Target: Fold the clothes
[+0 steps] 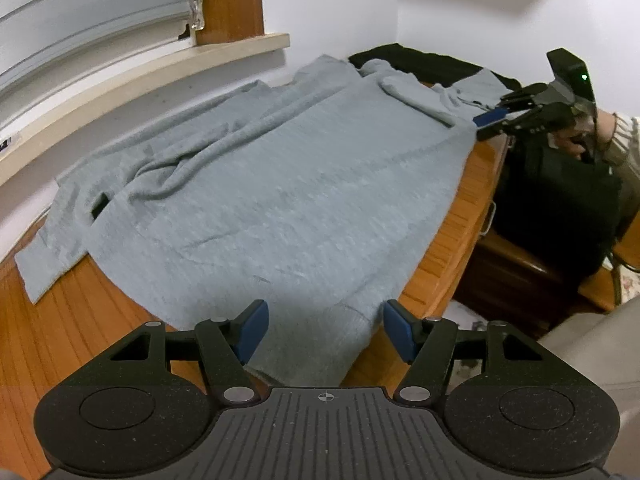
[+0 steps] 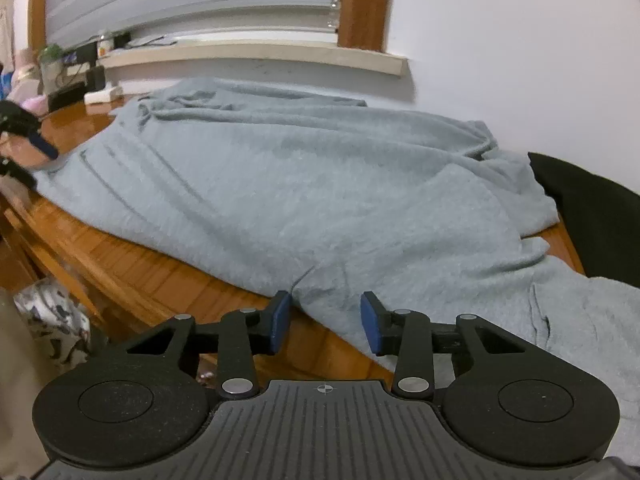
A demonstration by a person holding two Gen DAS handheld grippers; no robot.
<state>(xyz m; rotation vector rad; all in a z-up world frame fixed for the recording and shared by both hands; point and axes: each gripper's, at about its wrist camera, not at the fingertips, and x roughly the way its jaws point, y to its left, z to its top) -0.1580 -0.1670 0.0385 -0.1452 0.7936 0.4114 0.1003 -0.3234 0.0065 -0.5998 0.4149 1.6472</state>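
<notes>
My left gripper (image 1: 325,332): matte black speckled plastic, two round discs flanking a ribbed grey centre plate with a small crosshair mark, silver pivot screws on angular black linkages, blue pads on the fingertips (image 1: 253,330). My right gripper (image 2: 325,322) matches it. At three o'clock in the left view, its boxy black camera housing shows a green light, beside a striped knit sleeve (image 1: 626,136).

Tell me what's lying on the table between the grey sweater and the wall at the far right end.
A black garment lies there, past the grey sweater, against the white wall. The right wrist view shows it best.
</notes>
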